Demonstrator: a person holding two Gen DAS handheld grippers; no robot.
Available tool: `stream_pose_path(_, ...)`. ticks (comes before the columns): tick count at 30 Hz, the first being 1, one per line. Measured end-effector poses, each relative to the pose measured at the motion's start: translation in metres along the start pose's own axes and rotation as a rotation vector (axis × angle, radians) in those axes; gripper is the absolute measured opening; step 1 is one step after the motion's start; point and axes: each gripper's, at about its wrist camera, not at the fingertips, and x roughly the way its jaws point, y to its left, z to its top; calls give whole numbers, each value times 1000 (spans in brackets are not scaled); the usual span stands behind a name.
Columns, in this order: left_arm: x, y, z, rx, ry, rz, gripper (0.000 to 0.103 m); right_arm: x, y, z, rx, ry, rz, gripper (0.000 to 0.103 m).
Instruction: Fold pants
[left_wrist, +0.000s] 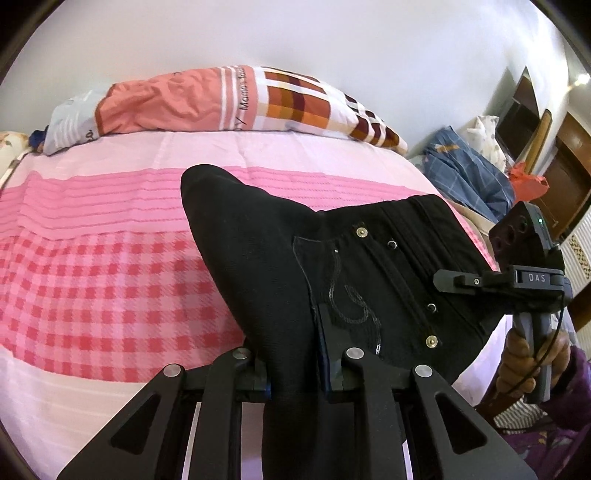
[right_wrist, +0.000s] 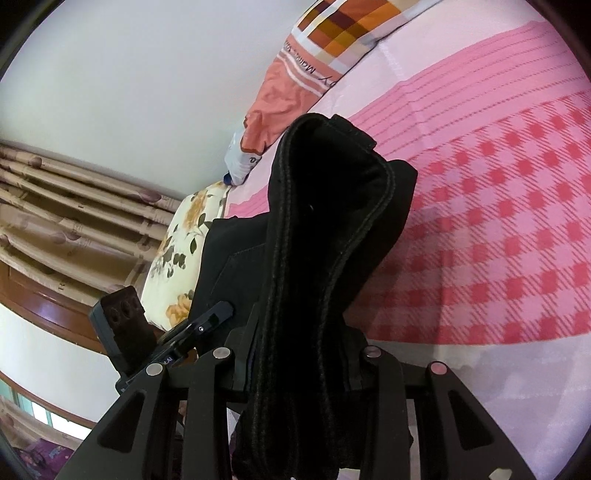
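The black pants (left_wrist: 280, 258) with brass rivets hang in the air above a bed. My left gripper (left_wrist: 295, 354) is shut on the pants fabric near a stitched pocket. My right gripper (right_wrist: 299, 354) is shut on the thick black waistband (right_wrist: 325, 206), which rises between its fingers. In the left wrist view the right gripper (left_wrist: 447, 278) shows at the right, at the waist edge. In the right wrist view the left gripper (right_wrist: 218, 314) shows at the lower left, at the pants.
The bed has a pink checked sheet (left_wrist: 103, 266). An orange and plaid pillow (left_wrist: 229, 99) lies at its far side against a white wall. Blue bedding (left_wrist: 465, 166) and wooden furniture (left_wrist: 569, 173) stand at the right. A floral pillow (right_wrist: 184, 251) and curtains (right_wrist: 66, 206) are at the left.
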Motion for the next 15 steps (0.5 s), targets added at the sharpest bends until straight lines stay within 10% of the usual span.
stream_pose_path(15,-23,53,13,-57,-46,73,18,47,30,15,-49,72,21,31)
